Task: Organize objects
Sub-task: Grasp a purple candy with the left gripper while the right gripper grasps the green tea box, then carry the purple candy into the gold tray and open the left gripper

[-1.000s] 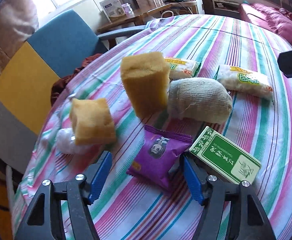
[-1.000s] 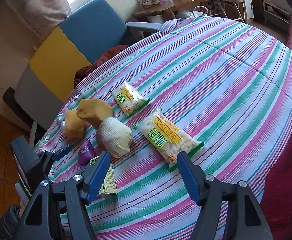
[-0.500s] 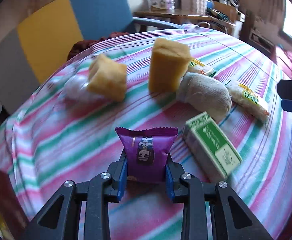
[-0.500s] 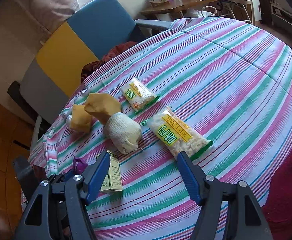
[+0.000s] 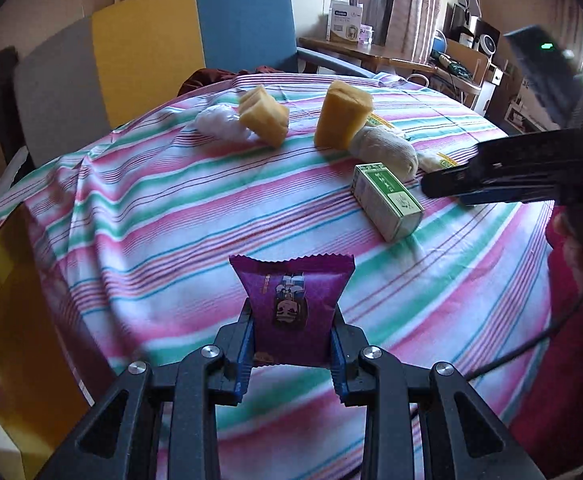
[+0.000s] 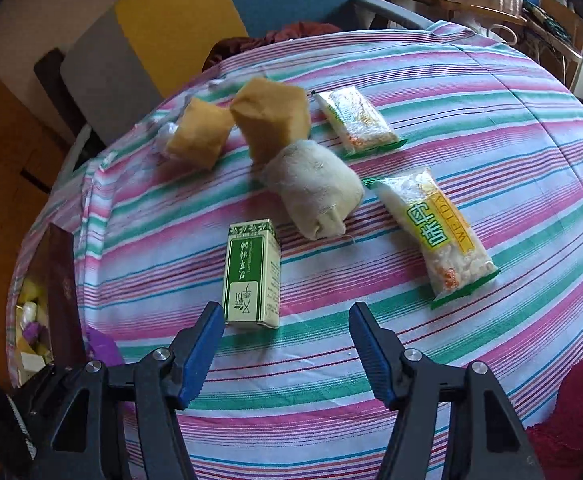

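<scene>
My left gripper [image 5: 291, 344] is shut on a purple snack packet [image 5: 291, 300] and holds it above the near edge of the striped tablecloth [image 5: 151, 216]. My right gripper [image 6: 287, 320] is open and empty, hovering just in front of a green and white box [image 6: 253, 270]. The box also shows in the left wrist view [image 5: 387, 198]. Beyond it lie a rolled white cloth [image 6: 315, 188], two yellow sponges [image 6: 271, 120] [image 6: 201, 134] and two noodle packets [image 6: 435, 232] [image 6: 355, 120].
A blue, yellow and grey chair [image 5: 151, 60] stands behind the table. A box with mixed items [image 6: 31, 320] sits below the table's left edge. A wooden desk [image 5: 371, 54] with clutter is at the back. The right gripper's body [image 5: 531, 184] reaches over the table's right side.
My left gripper closed on the purple packet, lifted it and drew back toward the table's near edge. My right gripper moved closer to the green box.
</scene>
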### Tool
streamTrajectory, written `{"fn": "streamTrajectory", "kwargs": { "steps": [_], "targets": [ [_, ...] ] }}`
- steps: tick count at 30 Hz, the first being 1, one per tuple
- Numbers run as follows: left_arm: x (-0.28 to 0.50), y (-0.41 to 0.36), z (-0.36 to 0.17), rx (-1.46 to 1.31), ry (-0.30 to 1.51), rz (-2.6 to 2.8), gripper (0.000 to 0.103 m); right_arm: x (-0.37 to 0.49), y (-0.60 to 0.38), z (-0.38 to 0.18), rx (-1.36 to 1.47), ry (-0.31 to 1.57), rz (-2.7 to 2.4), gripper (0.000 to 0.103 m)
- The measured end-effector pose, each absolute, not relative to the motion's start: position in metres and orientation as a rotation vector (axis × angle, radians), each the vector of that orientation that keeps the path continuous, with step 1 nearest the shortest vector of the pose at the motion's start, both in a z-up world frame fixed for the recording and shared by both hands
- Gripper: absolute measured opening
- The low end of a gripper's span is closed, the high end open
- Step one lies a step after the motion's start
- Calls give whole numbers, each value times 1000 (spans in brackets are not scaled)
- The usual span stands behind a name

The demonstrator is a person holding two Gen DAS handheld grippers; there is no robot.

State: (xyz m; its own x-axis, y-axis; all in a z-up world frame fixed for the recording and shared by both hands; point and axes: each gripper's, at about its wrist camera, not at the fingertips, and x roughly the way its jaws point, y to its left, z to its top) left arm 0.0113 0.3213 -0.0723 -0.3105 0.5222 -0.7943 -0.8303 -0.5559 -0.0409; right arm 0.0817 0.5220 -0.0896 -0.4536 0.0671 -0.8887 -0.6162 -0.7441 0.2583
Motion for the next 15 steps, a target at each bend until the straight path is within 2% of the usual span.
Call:
{"fn": "streamTrajectory", "kwargs": {
  "steps": [6, 8, 9, 12, 15],
  "targets": [
    [15, 296, -60, -1002, 406, 1966, 32, 35, 519, -96, -1405, 675, 2201, 65],
    [18, 284, -51, -969, 395, 1990, 32, 27, 521, -111, -1428, 668, 2172, 46],
    [17, 279, -48, -968, 383, 2001, 32, 25, 521, -121, -1466, 654, 2145, 31],
    [8, 257, -39, -983, 303, 2030, 32, 25, 512, -122, -1471, 443, 2139, 30],
    [-6, 232, -27, -989, 212, 2085, 32, 26, 509, -126, -1493, 418, 2137, 30]
  ]
}}
